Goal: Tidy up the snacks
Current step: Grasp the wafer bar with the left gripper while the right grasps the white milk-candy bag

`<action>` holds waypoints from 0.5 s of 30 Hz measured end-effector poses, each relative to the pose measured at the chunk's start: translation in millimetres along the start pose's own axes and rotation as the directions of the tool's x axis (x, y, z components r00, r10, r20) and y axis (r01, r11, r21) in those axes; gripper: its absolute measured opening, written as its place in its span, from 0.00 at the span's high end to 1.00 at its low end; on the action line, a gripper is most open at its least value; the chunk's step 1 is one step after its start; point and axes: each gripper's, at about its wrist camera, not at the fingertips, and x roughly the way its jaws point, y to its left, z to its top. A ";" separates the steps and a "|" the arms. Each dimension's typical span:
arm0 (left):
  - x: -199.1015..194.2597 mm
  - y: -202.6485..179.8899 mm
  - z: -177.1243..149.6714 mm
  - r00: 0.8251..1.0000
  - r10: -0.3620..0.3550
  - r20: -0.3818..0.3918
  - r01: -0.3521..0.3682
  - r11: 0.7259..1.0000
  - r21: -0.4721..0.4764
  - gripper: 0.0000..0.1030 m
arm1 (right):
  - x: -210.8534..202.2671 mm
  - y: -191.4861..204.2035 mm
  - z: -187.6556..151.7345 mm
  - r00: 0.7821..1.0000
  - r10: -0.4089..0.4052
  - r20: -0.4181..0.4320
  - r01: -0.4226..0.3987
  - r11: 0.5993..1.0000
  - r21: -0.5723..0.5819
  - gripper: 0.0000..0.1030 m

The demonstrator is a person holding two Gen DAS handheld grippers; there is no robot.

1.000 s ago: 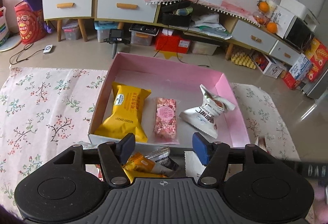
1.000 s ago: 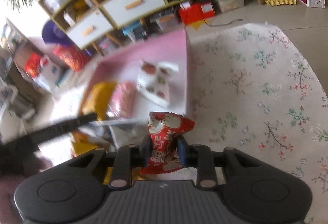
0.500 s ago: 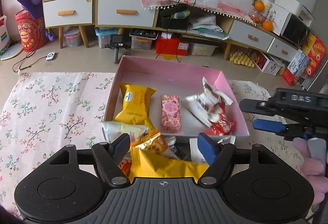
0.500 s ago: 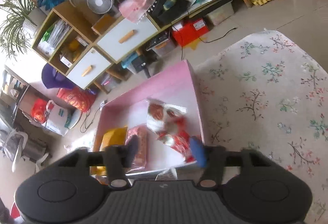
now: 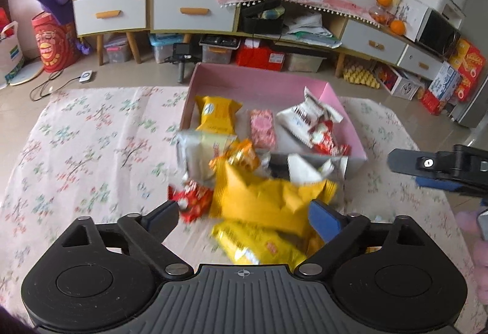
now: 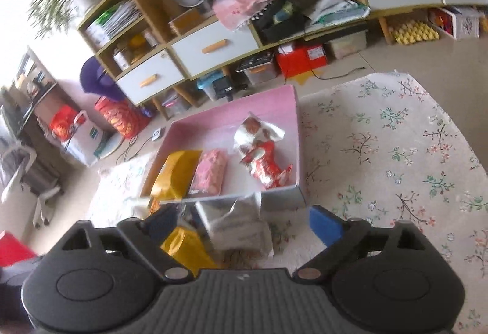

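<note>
A pink box (image 5: 332,96) (image 6: 213,117) lies on the floral cloth. In it are a yellow packet (image 5: 217,114), a pink packet (image 5: 263,128), a white packet (image 5: 300,117) and a red packet (image 5: 324,140) (image 6: 265,166). A heap of loose snacks lies in front of the box: a large yellow bag (image 5: 268,199), an orange packet (image 5: 241,155), a small red packet (image 5: 192,199) and a silver packet (image 6: 241,227). My left gripper (image 5: 244,218) is open above the heap. My right gripper (image 6: 244,224) is open and empty near the box's front wall.
The floral cloth (image 5: 91,150) covers the floor around the box. Cabinets with drawers (image 5: 192,10) and storage boxes stand behind. The right gripper's arm (image 5: 439,167) shows at the right edge of the left wrist view.
My right gripper opened and let the red packet go into the box, then drew back. My left gripper rose and pulled back, showing more of the heap.
</note>
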 end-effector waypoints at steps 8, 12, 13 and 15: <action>-11.4 2.7 -45.1 0.999 0.025 0.036 -0.025 1.000 -0.007 0.05 | -26.2 12.2 -27.7 0.995 -0.005 0.098 0.026 0.978 -0.208 0.12; -8.2 -2.8 -66.1 0.998 0.048 0.051 -0.050 0.998 0.029 0.05 | -30.4 10.3 -46.2 0.991 -0.053 0.122 0.091 0.941 -0.325 0.12; -7.4 -4.7 -71.4 0.998 0.044 0.055 -0.046 0.998 0.038 0.05 | -30.7 8.6 -51.1 0.990 -0.071 0.125 0.111 0.930 -0.351 0.12; -4.9 -8.8 -79.5 0.998 0.037 0.056 -0.040 0.998 0.056 0.05 | -30.9 5.9 -59.7 0.988 -0.095 0.125 0.138 0.904 -0.405 0.12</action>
